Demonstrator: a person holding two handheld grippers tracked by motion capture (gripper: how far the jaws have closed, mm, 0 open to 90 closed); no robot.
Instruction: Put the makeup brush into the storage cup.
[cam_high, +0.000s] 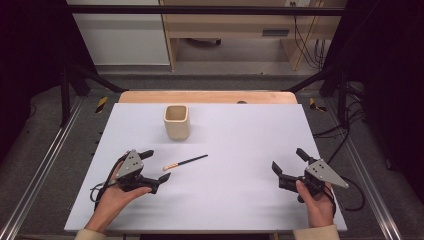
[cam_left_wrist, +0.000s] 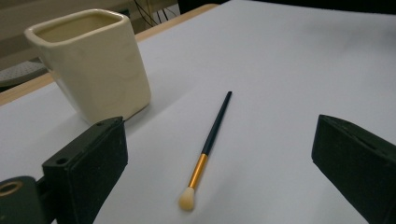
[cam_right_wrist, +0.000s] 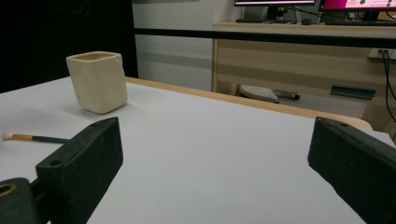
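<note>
From my right gripper (cam_high: 289, 166) camera, the brush's (cam_right_wrist: 32, 137) dark handle is cut off behind one finger (cam_right_wrist: 81, 170), leaving just the pale tip and gold band in sight. In the high view I cannot make out the bristles.

I see the brush (cam_high: 185, 162) flat on the white surface (cam_high: 240, 200), in front of the cream cup (cam_high: 176, 121), apart from it. Its pale tip points toward my left gripper (cam_high: 157, 165), just beyond the spread fingers (cam_left_wrist: 88, 163), roughly centred between them, untouched. My right gripper's fingers are also spread wide, holding nothing, well apart from the brush.
</note>
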